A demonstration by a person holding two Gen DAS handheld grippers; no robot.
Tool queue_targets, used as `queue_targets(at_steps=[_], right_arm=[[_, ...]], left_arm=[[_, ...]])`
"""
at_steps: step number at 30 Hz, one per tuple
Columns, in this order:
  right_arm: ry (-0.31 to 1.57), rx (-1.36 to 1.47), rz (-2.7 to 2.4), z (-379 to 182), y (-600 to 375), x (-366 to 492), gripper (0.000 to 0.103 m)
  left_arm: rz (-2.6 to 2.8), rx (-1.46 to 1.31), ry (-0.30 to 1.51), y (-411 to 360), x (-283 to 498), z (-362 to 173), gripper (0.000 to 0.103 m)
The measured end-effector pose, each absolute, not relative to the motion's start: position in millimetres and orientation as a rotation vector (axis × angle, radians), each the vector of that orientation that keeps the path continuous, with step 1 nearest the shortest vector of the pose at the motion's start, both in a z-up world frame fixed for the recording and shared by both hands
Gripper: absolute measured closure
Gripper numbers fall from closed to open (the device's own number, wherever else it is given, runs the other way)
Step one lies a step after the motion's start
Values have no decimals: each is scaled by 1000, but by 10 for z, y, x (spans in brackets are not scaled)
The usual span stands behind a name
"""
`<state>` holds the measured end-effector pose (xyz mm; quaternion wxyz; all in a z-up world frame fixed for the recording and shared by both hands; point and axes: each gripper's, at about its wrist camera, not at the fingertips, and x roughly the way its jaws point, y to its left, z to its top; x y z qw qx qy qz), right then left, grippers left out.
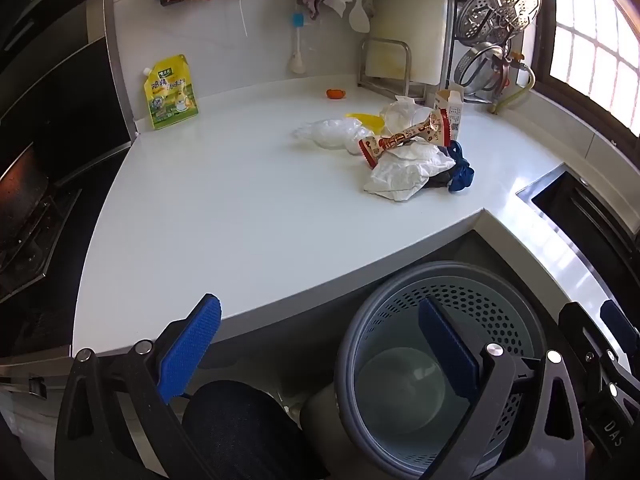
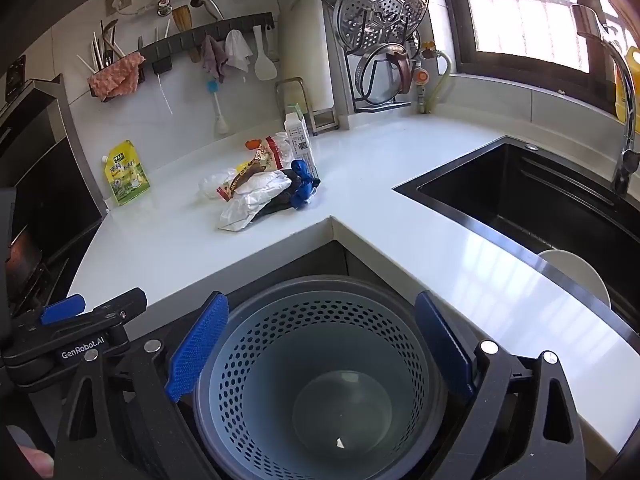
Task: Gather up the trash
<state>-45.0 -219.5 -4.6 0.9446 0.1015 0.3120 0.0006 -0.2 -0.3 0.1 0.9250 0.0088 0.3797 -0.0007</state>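
While claws (image 1: pixel 320 344) (image 2: pixel 320 344) gape, bin (image 2: pixel 256 408), trash (image 2: pixel 256 196)

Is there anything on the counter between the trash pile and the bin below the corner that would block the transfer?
Nothing visible does. The counter is bare from the trash pile to its edge, and the bin sits open-topped just below.

A home kitchen, seen from my jaws: a white corner table (image 2: pixel 400 168) meets a black sink (image 2: pixel 520 200) with a chrome faucet (image 2: pixel 624 120), steamer trays (image 2: pixel 380 4) and a rice paddle (image 2: pixel 264 60) hang on the tiled wall, beside a stove hood (image 1: pixel 52 92).
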Motion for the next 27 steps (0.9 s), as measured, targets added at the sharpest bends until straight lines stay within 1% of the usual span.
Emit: queue_targets(at_steps=[13, 27], right_arm=[[628, 210, 2, -40, -2204, -461, 13], [631, 222, 2, -34, -2242, -455, 13]], left_arm=[[-14, 14, 797, 91, 27, 42, 6], [-6, 32, 788, 3, 16, -32, 6]])
